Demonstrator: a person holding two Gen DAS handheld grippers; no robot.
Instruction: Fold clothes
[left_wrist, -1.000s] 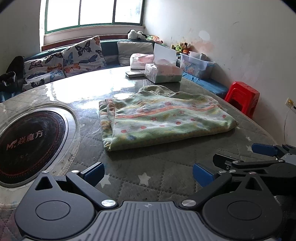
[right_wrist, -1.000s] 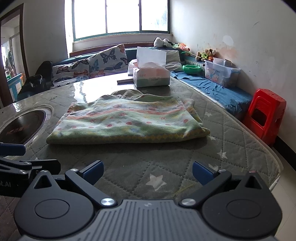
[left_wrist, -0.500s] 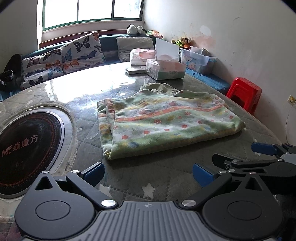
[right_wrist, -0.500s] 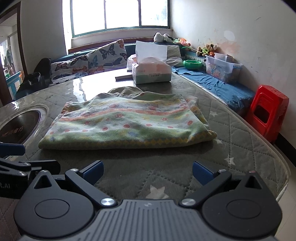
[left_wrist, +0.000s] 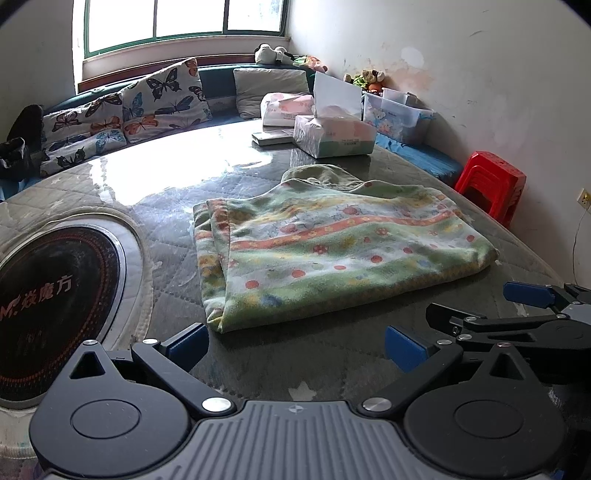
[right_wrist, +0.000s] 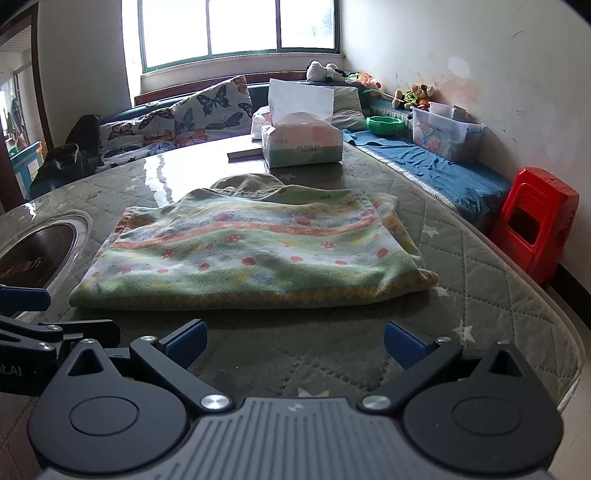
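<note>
The folded fleece garment (left_wrist: 332, 251) lies mid-surface just ahead of both empty, spread hand-held grippers, left (left_wrist: 295, 345) and right (right_wrist: 293, 343); it looks soft, light and floppy, best pinched at its near corners.

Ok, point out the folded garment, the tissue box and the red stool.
folded garment (right_wrist: 258, 254), right wrist view, middle of top layer
tissue box (right_wrist: 301, 146), right wrist view, front face
red stool (right_wrist: 535, 218), right wrist view, front side

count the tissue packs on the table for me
2. An open tissue box stands beyond the folded garment; a pink soft pack sits behind it, at the table's far edge. Others may be hidden behind them.
</note>
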